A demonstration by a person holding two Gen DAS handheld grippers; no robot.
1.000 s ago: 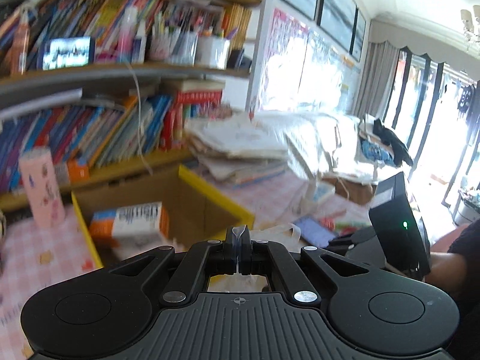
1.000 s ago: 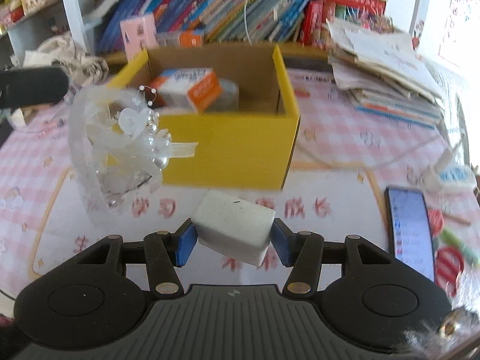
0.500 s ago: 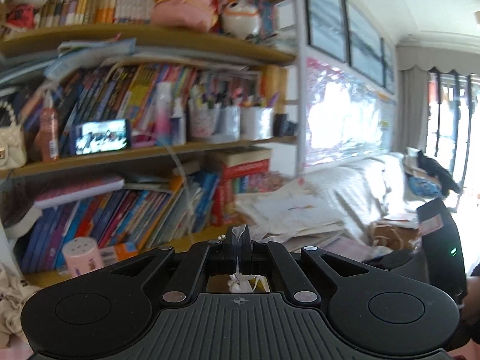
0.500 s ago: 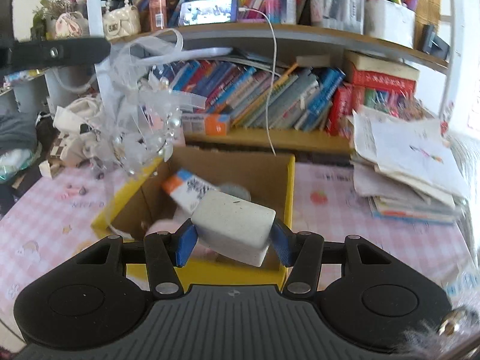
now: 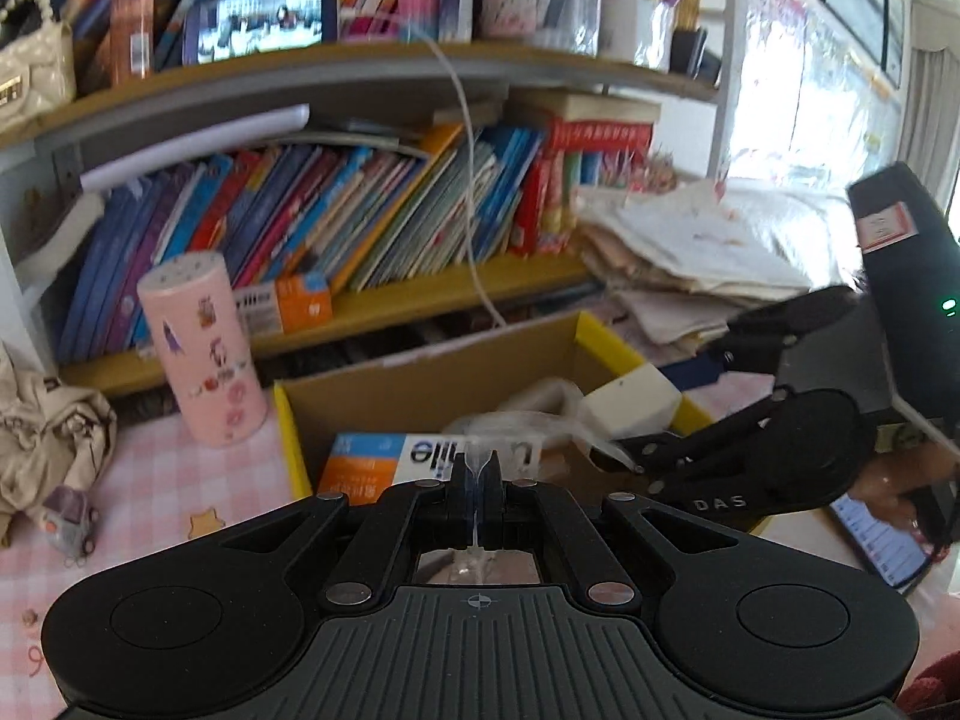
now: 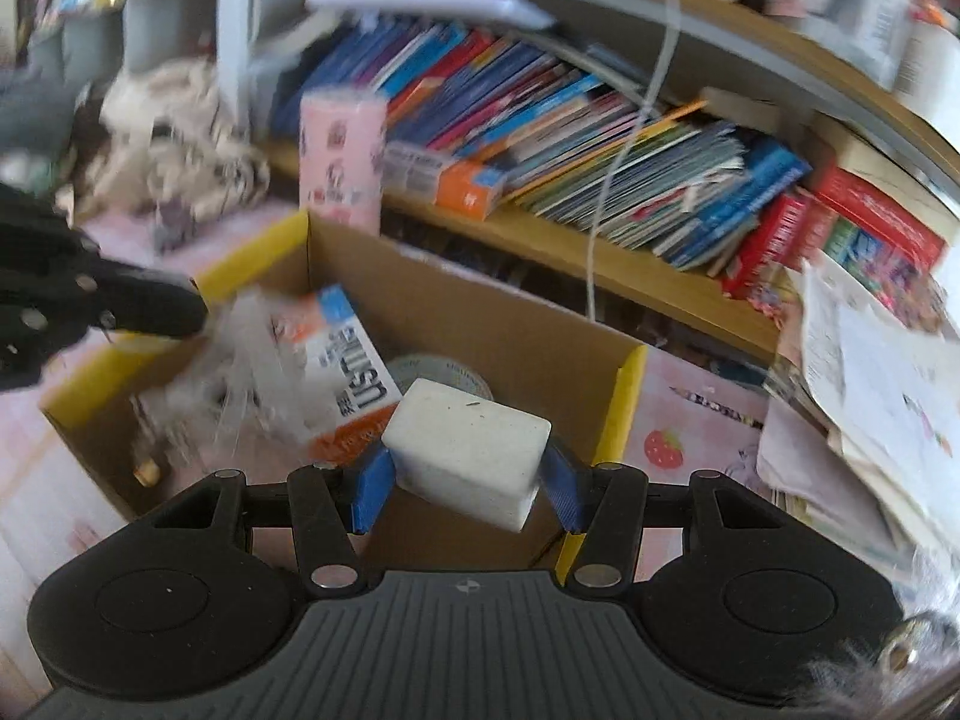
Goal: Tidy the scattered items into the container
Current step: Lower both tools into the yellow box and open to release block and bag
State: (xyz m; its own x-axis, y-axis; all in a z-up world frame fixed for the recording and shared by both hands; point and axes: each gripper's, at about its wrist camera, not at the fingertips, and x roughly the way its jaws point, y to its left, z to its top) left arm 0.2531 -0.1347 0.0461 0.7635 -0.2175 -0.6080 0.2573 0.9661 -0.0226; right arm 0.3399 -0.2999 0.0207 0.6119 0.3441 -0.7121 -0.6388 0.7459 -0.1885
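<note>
Right wrist: white block (image 6: 465,453) clamped between blue fingers (image 6: 372,486) over the box (image 6: 624,402) — left fingers (image 5: 465,474) pinch a clear ribbon piece (image 5: 510,426).

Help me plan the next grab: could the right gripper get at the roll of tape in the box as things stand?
Probably not yet. The right gripper is shut on the white block, so its jaws are full. The tape roll also lies low in the cardboard box, partly hidden behind that block.
</note>
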